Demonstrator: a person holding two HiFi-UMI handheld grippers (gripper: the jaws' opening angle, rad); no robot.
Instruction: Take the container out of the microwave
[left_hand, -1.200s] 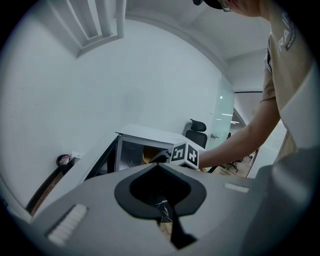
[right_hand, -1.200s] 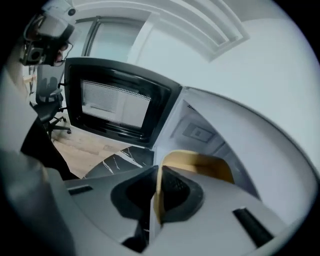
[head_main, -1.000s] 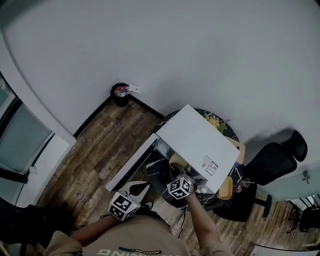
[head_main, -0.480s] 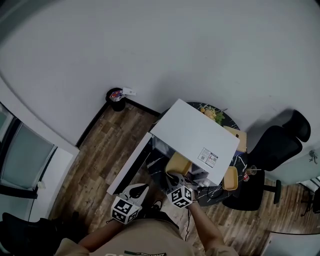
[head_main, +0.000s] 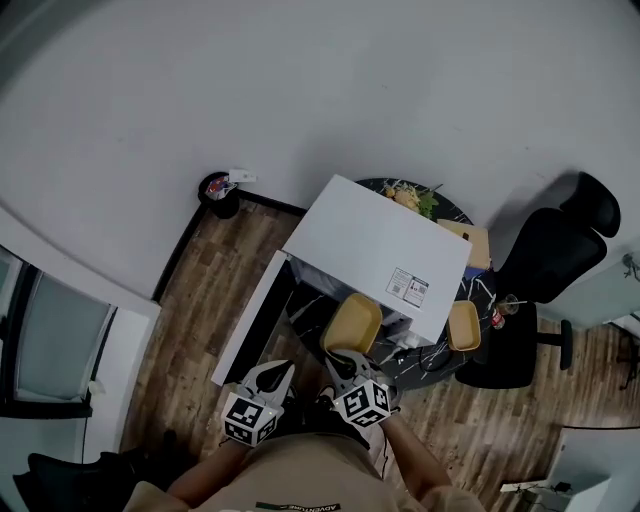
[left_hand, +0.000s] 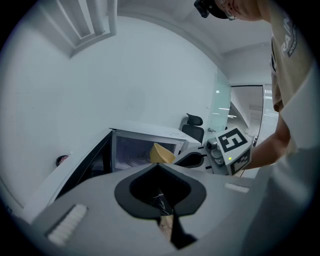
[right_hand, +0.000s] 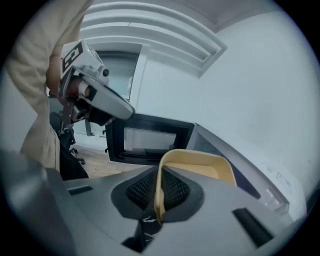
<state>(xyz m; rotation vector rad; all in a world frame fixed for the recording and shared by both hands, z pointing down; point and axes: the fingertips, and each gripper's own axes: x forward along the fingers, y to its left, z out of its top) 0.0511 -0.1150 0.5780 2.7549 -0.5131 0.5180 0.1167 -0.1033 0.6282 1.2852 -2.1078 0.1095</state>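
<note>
1. Gripping the yellow container (right_hand: 200, 165) by its near rim, my right gripper (right_hand: 159, 200) has its jaws closed on that thin edge, with the ribbed pads pressed against both sides of it.
2. From the head view, the container (head_main: 350, 325) hangs in front of the microwave (head_main: 380, 250). It sits on the near side of the white top's front edge and above the dark marbled table (head_main: 400, 368).
3. My right gripper (head_main: 342, 362) reaches it from below in that view, and the marker cube sits just behind the jaws.
4. My left gripper (left_hand: 162, 200) holds nothing. Its jaws are drawn together, and only a narrow slit shows below the dark hollow between them.
5. In the head view, my left gripper (head_main: 275, 375) hangs just to the left of the right one. It is apart from the container and near the free end of the microwave door (head_main: 250, 320).
6. That door stands swung wide open to the left, and the right gripper view shows its dark frame and window (right_hand: 150, 137).
7. Through the left gripper view I see the container (left_hand: 161, 154) in front of the open cavity, with the right gripper (left_hand: 192, 159) beside it.
8. Two more yellow containers (head_main: 463, 325) lie on the table to the right of the microwave.
9. A black office chair (head_main: 560, 250) stands further right on the wooden floor (head_main: 190, 300).
</note>
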